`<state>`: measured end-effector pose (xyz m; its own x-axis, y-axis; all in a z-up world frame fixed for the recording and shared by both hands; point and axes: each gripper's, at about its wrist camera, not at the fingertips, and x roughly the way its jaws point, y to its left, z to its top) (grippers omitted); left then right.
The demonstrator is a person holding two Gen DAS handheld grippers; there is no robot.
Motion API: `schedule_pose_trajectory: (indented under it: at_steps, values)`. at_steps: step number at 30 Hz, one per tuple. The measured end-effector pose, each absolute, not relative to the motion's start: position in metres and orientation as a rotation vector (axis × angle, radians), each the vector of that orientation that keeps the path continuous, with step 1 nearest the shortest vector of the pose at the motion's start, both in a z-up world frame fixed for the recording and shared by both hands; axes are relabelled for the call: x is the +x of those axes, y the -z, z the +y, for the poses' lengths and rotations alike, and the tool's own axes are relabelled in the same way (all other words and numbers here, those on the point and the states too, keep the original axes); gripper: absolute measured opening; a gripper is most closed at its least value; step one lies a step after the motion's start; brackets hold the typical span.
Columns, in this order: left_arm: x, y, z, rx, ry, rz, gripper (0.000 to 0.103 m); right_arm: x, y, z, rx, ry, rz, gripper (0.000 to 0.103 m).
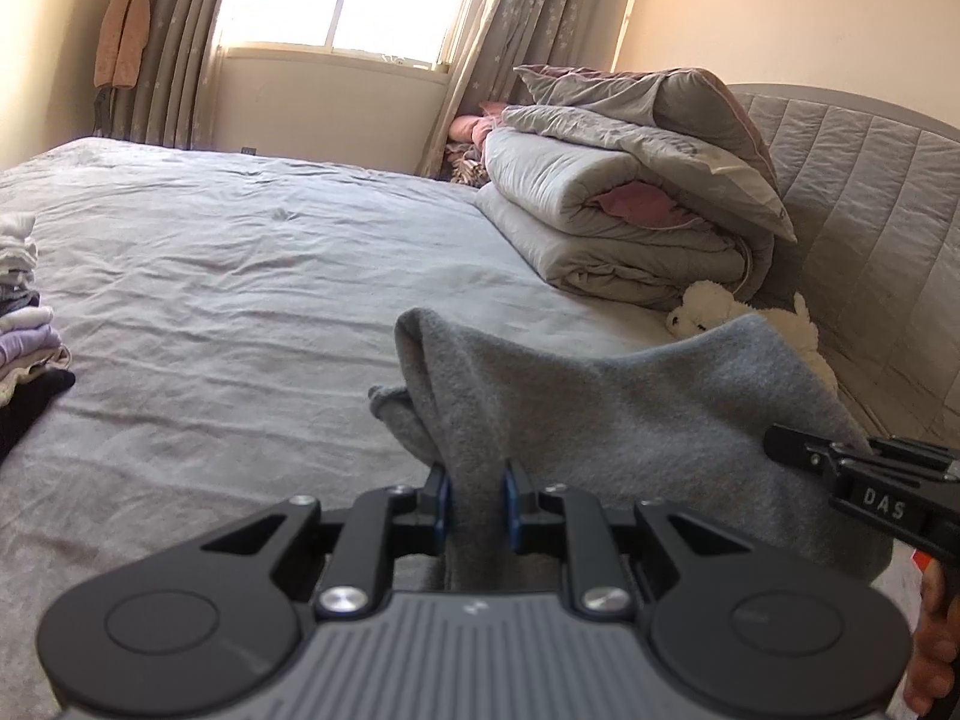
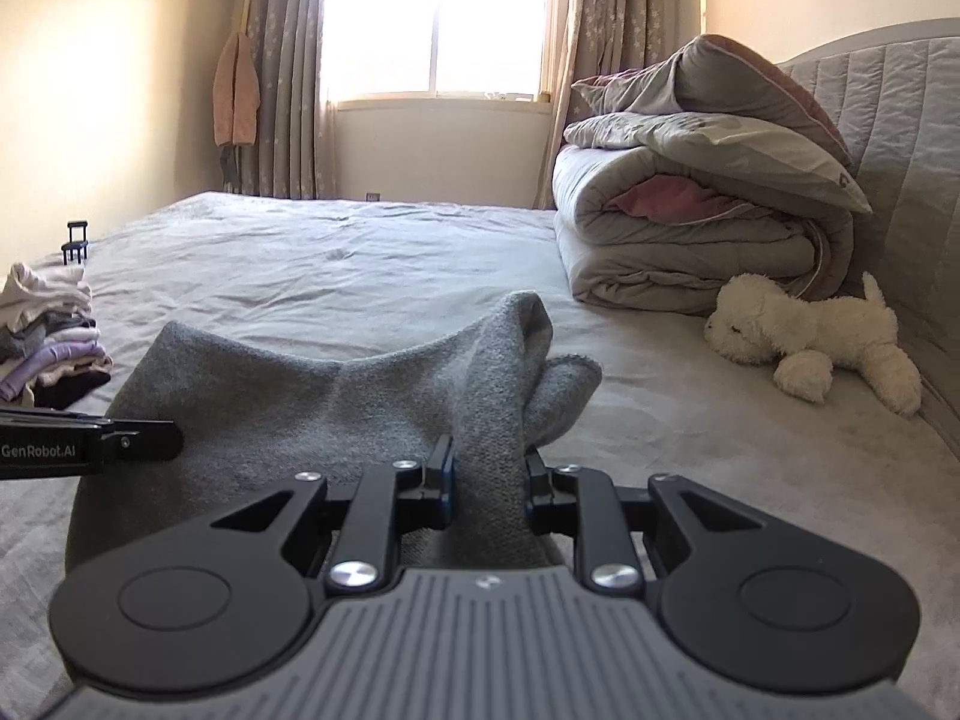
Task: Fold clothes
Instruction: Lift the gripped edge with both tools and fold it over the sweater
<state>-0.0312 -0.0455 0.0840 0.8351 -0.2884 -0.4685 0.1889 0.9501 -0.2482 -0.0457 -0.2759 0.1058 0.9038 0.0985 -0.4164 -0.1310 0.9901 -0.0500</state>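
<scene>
- My left gripper (image 1: 474, 501), black with blue pads, is clamped on a bunched corner of the grey knitted fleece garment (image 1: 630, 420); cloth fills the gap between the pads and rises in a peak above them.
- My right gripper (image 2: 489, 480), same build, pinches the opposite corner of that garment (image 2: 336, 414); a small fold flops over to the right of its fingers.
- The garment hangs stretched between the two tools, sagging in the middle, held above the near part of the wide bed with a wrinkled grey sheet (image 1: 252, 276).
- In the left wrist view, the right tool shows at the right edge, with part of my hand (image 1: 936, 642) below it.
- In the right wrist view, the left tool enters from the left edge, against the cloth.
- Far left on the bed: a stack of folded clothes in white, lilac and dark colours (image 2: 54, 342), well apart from the garment.
- Beyond that stack, a small black stand-like object (image 2: 76, 242); I cannot tell what it is.
- Far right: a pile of folded grey and pink quilts (image 2: 702, 228) against the quilted grey headboard (image 2: 906, 138).
- A white plush dog (image 2: 816, 336) lies near the quilts on the right.
- A bright window with star-patterned grey curtains (image 2: 288, 60) on the far wall; a peach jacket (image 2: 236, 93) hangs left of it.
</scene>
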Motion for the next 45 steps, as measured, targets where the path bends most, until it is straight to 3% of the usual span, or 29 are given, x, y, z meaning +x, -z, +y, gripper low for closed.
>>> schedule_pose_trajectory:
  at_steps: [9,29,38,45]
  values:
    - [-0.011,-0.089,-0.11,-0.268,0.332,0.584,0.018,-0.047,-0.125,-0.328,-0.052,-0.071,0.423,0.022]
    - [0.091,-0.089,-0.404,-0.257,0.604,0.758,0.017,-0.029,-0.113,-0.611,0.109,0.231,0.541,0.021]
    - [0.101,-0.055,-0.437,-0.334,0.575,0.844,0.017,0.004,-0.096,-0.673,0.174,0.187,0.613,0.021]
    - [0.091,-0.031,-0.45,-0.243,0.523,0.793,0.02,0.04,-0.046,-0.687,0.124,0.191,0.745,0.025]
